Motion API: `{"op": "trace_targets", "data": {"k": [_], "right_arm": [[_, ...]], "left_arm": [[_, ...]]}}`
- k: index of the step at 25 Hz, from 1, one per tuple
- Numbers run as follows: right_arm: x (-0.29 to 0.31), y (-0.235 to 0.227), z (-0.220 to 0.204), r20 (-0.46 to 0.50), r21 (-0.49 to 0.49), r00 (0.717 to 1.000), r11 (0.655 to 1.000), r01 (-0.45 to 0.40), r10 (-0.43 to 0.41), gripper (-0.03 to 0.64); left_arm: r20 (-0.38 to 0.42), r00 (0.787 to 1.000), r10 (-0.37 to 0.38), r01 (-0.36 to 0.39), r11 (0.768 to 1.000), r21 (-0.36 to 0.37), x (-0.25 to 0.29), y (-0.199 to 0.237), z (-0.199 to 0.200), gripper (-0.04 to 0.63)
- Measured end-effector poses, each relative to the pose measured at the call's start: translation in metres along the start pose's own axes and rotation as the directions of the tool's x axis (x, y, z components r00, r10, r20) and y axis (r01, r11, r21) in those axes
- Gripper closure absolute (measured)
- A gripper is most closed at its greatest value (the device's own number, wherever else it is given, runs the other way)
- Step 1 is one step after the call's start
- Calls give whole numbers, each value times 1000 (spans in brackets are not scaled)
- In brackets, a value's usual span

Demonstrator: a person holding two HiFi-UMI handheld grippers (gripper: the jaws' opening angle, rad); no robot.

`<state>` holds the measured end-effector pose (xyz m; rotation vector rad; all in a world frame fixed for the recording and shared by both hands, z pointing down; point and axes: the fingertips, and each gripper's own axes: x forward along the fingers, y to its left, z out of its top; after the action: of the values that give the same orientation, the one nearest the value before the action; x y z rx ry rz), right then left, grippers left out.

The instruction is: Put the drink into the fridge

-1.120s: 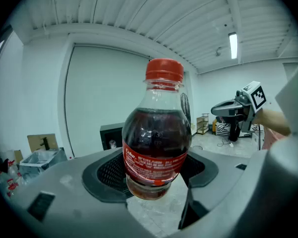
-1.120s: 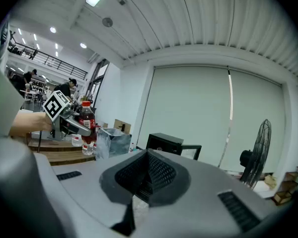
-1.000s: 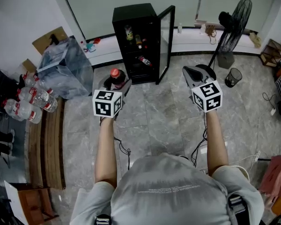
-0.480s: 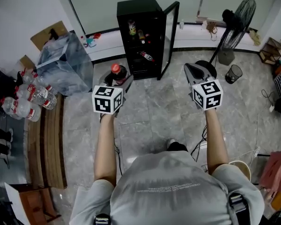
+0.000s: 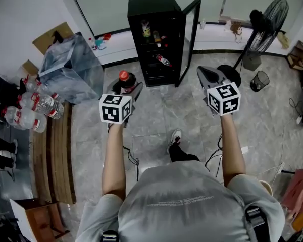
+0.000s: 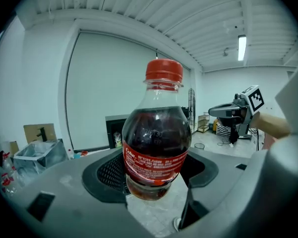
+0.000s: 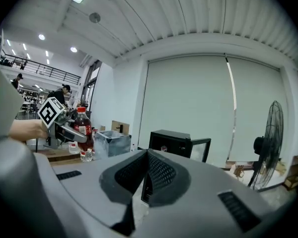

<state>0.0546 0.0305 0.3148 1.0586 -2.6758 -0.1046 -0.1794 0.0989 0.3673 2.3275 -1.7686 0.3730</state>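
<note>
A cola bottle (image 5: 125,81) with a red cap and red label stands upright in my left gripper (image 5: 126,88), which is shut on it; in the left gripper view the cola bottle (image 6: 157,143) fills the middle between the jaws. My right gripper (image 5: 208,76) is held level beside it, jaws shut with nothing between them; my right gripper (image 7: 145,182) shows its pads pressed together. The black fridge (image 5: 154,34) stands ahead on the floor with its glass door (image 5: 191,32) swung open to the right and several bottles on its shelves. In the right gripper view the fridge (image 7: 175,142) is straight ahead.
A clear plastic bin (image 5: 70,69) sits left of the fridge. Water bottles (image 5: 33,107) lie on a wooden bench (image 5: 53,150) at the left. A standing fan (image 5: 265,24) and a small waste basket (image 5: 260,79) are at the right. A person's shoe (image 5: 174,137) steps forward on the tiled floor.
The fridge has come a little closer and shifted right in the head view as the person walks; a foot now shows ahead. Both grippers keep their hold and spacing.
</note>
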Motion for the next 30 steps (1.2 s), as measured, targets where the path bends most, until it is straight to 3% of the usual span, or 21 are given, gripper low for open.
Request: {"op": "trace_targets", "data": {"k": [12, 18, 25, 30], "right_arm": [[143, -110, -5, -16, 51, 999, 998, -40, 40, 617], [194, -150, -20, -40, 67, 997, 996, -64, 67, 617], [240, -182, -33, -3, 173, 998, 983, -63, 64, 617], [280, -200, -53, -31, 232, 999, 972, -36, 44, 617]], "left_arm": [[-16, 1000, -18, 18, 999, -32, 166, 65, 58, 290], [-48, 998, -29, 28, 999, -36, 230, 77, 62, 290], [-84, 995, -45, 41, 998, -47, 294, 94, 57, 290], [-109, 989, -96, 91, 995, -51, 347, 109, 48, 290]]}}
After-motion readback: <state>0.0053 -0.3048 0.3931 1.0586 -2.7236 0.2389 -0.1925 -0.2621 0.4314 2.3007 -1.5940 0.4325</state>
